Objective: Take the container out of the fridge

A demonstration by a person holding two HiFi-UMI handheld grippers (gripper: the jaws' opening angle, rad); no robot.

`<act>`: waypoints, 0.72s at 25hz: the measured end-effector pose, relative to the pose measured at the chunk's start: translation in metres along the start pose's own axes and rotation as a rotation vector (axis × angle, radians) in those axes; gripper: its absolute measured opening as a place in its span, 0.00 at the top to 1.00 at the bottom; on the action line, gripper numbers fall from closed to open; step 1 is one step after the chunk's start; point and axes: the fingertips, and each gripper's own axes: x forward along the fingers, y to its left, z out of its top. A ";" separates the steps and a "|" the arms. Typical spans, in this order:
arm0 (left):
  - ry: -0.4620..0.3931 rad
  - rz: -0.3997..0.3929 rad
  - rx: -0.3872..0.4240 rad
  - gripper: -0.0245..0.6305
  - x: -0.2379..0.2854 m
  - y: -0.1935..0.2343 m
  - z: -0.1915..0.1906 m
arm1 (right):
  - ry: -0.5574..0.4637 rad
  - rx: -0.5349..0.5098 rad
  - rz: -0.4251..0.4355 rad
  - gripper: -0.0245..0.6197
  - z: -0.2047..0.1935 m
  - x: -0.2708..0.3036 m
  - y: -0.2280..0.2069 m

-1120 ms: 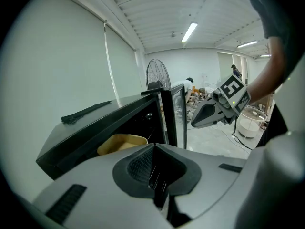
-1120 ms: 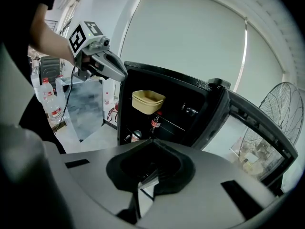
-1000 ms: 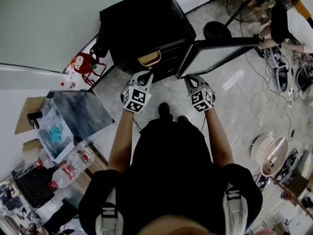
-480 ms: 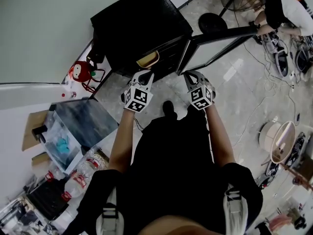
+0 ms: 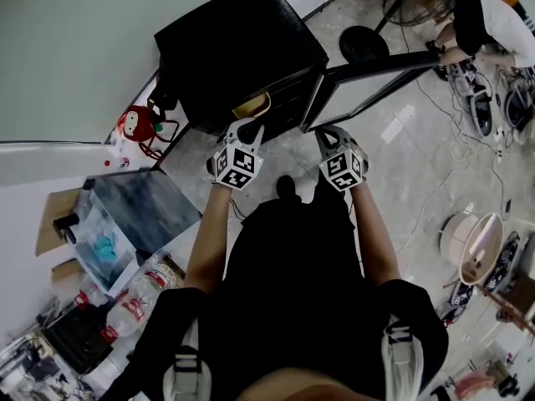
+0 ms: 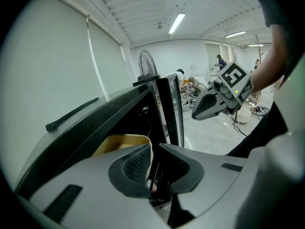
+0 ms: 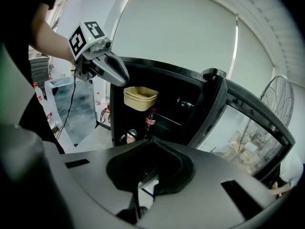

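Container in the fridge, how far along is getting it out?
Done: the fridge door stands open. In hand: the left gripper, jaws apart, hovers by the tan container without gripping it; the right gripper is open and empty. Left: grip it and lift it out.

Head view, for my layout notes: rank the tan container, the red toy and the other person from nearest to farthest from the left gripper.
1. Tan container, in the fridge, just ahead of the left gripper.
2. Red toy, off to the fridge's left.
3. Other person, far right across the room.
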 end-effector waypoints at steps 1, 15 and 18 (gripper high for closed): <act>0.005 0.002 -0.001 0.86 0.000 0.000 0.000 | -0.001 -0.002 0.006 0.96 0.000 0.001 0.001; 0.161 0.028 0.126 0.83 0.024 0.004 -0.010 | -0.010 -0.037 0.080 0.96 0.001 0.014 -0.011; 0.200 0.034 0.143 0.83 0.029 0.005 -0.015 | -0.010 -0.044 0.093 0.96 -0.001 0.014 -0.013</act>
